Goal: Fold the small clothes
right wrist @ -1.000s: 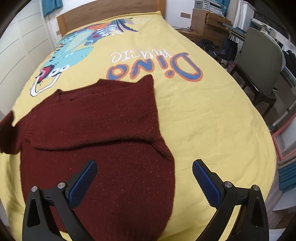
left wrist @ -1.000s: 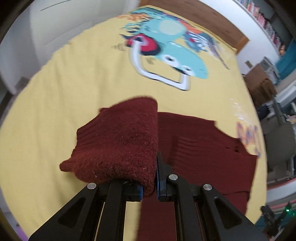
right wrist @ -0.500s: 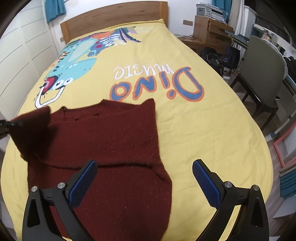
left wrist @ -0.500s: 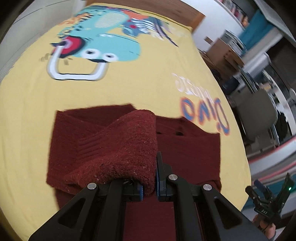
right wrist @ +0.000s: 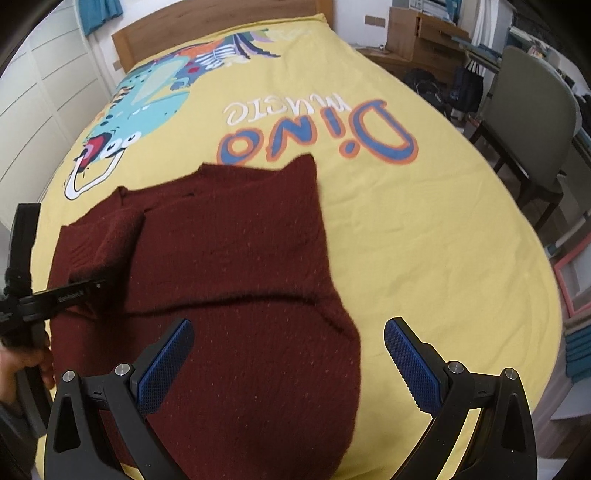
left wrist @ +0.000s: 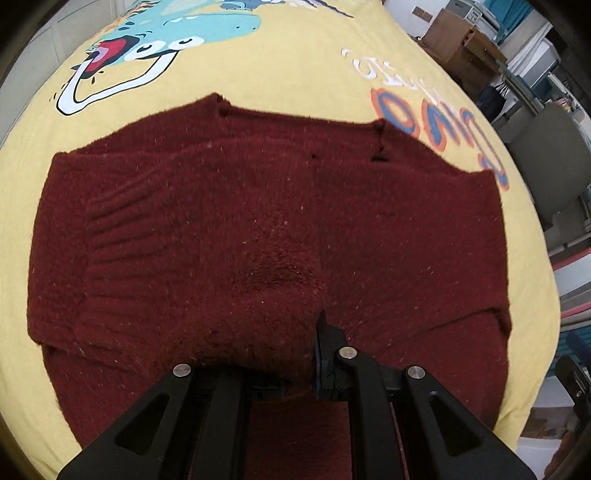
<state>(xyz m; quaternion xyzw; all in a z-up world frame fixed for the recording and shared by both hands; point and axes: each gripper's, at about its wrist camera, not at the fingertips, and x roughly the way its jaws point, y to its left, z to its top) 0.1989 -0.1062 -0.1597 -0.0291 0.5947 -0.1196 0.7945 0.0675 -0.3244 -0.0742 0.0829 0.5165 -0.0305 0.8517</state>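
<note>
A dark red knitted sweater (right wrist: 236, 258) lies flat on the yellow bedspread (right wrist: 424, 229); it also fills the left wrist view (left wrist: 388, 229). My left gripper (left wrist: 299, 373) is shut on the sweater's left sleeve (left wrist: 229, 295), which is folded over the body and held low against it. The left gripper also shows at the left of the right wrist view (right wrist: 79, 290). My right gripper (right wrist: 288, 365) is open and empty, hovering over the sweater's lower part.
The bedspread has a dinosaur print (right wrist: 147, 107) and "Dino music" lettering (right wrist: 317, 129). A wooden headboard (right wrist: 221, 22) is at the far end. A grey chair (right wrist: 532, 122) and cluttered shelves (right wrist: 424, 33) stand right of the bed.
My left gripper has carried the sleeve rightward across the sweater's body and lowered it onto it. My right gripper has stayed open above the sweater's lower part.
</note>
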